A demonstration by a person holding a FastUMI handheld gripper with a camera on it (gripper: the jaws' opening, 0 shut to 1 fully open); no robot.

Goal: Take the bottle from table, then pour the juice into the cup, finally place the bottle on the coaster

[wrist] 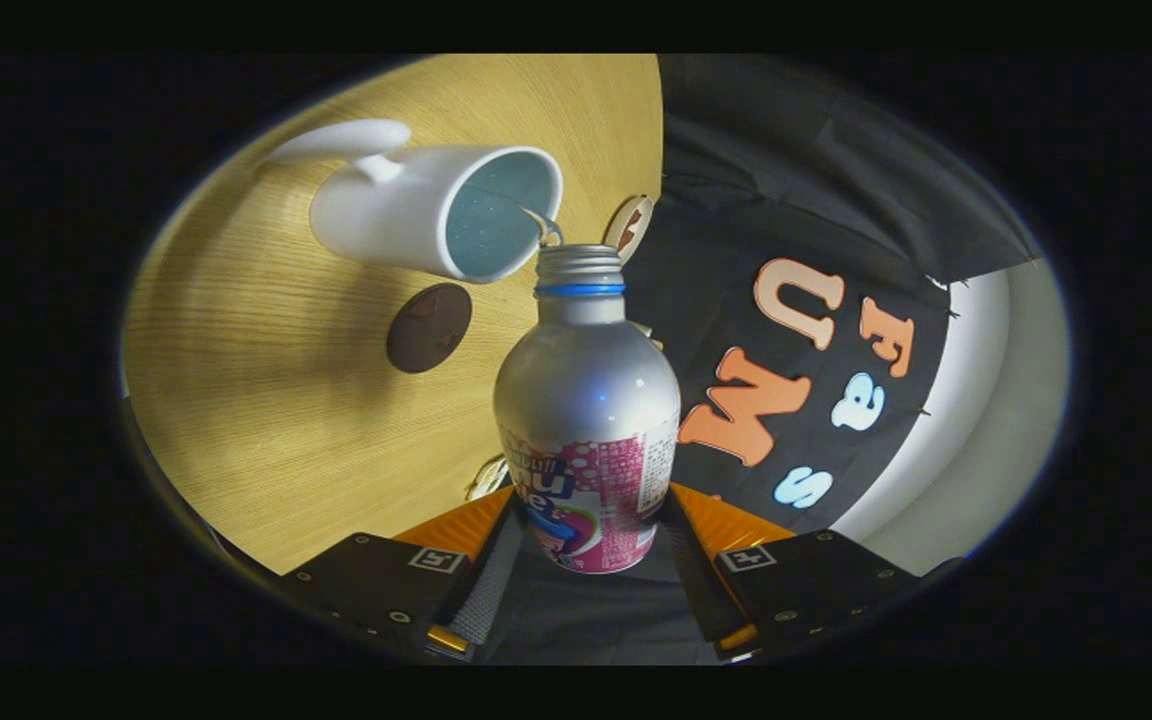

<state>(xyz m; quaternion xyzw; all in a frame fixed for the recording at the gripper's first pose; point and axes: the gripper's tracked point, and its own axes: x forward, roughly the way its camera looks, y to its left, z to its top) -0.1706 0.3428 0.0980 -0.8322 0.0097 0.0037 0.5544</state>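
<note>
The gripper [591,545] pinches the aluminium juice bottle [586,420] by its labelled lower body, mouth tipped at the white mug [416,215] near the surface's [266,440] far edge; smooth, dentable metal likely wants a firm, low hold.

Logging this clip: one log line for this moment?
phase: pouring | gripper: shut on bottle | bottle mouth: at cup rim | coaster: bare
</note>
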